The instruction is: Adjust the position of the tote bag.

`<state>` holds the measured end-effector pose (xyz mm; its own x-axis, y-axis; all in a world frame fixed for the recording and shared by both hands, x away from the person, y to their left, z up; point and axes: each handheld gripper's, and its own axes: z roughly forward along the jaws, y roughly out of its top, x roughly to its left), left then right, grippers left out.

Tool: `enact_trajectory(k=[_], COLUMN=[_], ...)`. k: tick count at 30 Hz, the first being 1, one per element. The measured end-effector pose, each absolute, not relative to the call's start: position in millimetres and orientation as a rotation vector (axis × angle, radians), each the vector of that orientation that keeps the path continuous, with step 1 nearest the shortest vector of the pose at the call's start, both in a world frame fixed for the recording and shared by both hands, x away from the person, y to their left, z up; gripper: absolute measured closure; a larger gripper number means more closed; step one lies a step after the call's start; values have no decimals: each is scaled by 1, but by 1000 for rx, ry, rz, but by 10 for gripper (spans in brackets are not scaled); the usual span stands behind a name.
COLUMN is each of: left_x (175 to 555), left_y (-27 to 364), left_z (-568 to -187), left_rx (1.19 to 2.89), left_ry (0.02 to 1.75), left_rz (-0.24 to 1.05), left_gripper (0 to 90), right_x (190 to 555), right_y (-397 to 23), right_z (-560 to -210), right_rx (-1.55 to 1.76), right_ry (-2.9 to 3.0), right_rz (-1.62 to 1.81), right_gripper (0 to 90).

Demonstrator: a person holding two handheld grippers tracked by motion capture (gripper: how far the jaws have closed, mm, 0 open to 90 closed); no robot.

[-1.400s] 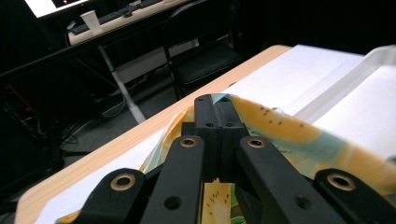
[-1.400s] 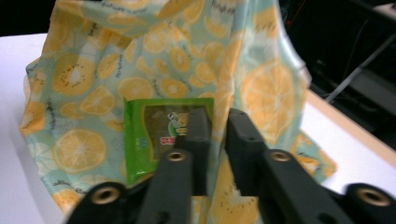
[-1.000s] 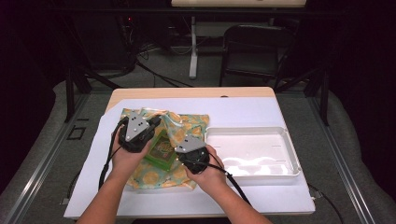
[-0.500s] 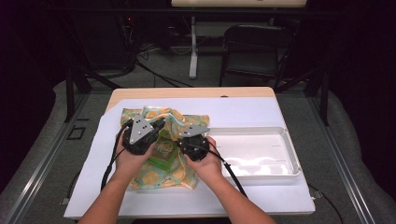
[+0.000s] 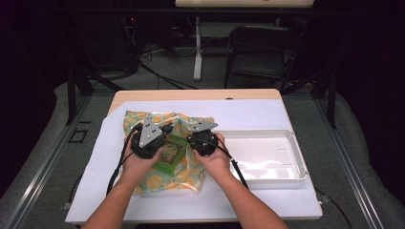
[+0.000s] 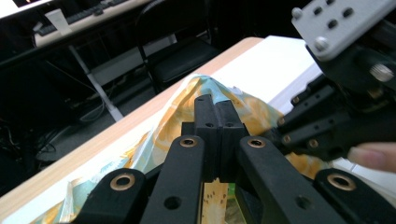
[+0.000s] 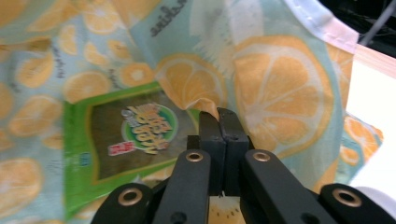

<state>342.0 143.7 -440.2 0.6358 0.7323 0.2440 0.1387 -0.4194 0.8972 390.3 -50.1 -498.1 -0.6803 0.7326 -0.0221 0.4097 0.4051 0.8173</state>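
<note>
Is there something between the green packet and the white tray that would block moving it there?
Nothing visible stands between them. The green packet lies on the lemon-print cloth; beside it to the right sits the white tray, with the right gripper near its left end.

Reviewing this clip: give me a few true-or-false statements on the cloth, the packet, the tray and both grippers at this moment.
1. The lemon-print cloth lies inside the white tray. False: it lies on the table beside the tray.
2. The right gripper is shut on a fold of the cloth. True.
3. A green packet lies on the cloth. True.
4. The left gripper is wide open. False: its jaws are closed on the cloth.
5. The tray holds the packet. False: the tray is empty.
</note>
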Motion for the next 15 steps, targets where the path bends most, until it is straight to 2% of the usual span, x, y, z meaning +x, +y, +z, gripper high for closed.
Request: enact_trajectory(k=[6, 8, 10, 11, 14, 15], left_x=[346, 346, 347, 347, 347, 345], left_y=[141, 140, 139, 139, 141, 144], left_z=[-449, -451, -453, -454, -452, -452], left_rx=[1948, 1958, 1964, 1965, 1973, 1962], left_ry=[691, 691, 692, 699, 720, 747], left_rz=[771, 762, 746, 740, 745, 742], left_gripper=[895, 868, 791, 791, 677, 601], right_x=[401, 402, 404, 404, 406, 406], right_y=[-55, -56, -56, -57, -58, -60], right_z=[-502, -504, -505, -506, -505, -504], right_rx=[1037, 1051, 1068, 1076, 1094, 1103], right_ry=[2276, 2275, 2266, 2264, 2255, 2250], right_rz=[1139, 1126, 1117, 1116, 1118, 1115], right_gripper=[900, 900, 900, 900, 900, 900])
